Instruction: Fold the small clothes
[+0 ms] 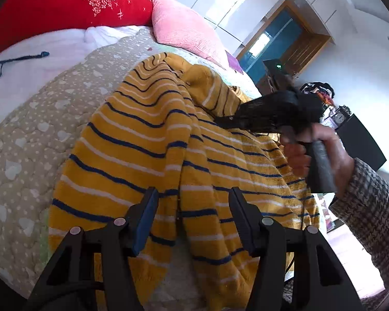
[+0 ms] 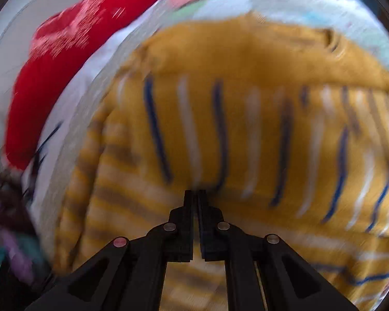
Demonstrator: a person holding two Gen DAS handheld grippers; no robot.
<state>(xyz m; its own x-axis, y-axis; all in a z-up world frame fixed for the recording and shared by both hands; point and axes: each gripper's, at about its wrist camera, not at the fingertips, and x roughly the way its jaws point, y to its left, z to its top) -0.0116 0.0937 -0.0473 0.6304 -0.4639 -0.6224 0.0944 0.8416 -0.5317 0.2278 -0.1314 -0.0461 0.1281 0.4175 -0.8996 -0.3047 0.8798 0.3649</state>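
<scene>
A mustard-yellow sweater [image 1: 142,142] with navy and white stripes lies rumpled on a beige heart-print quilt [image 1: 33,134]. My left gripper [image 1: 193,202] hovers open just above its near part, with a striped fold running between the two fingers. My right gripper [image 1: 221,121], held by a hand [image 1: 321,142], reaches in from the right at the sweater's far side. The right wrist view is motion-blurred. In it, the right gripper [image 2: 195,194] is shut with sweater [image 2: 246,119] fabric pinched at its tips.
A red pillow [image 1: 64,5] and a pink pillow [image 1: 186,31] lie at the head of the bed. A dark cord [image 1: 18,59] rests on the white sheet at left. The bed's edge, a wardrobe and cluttered furniture [image 1: 350,119] are to the right.
</scene>
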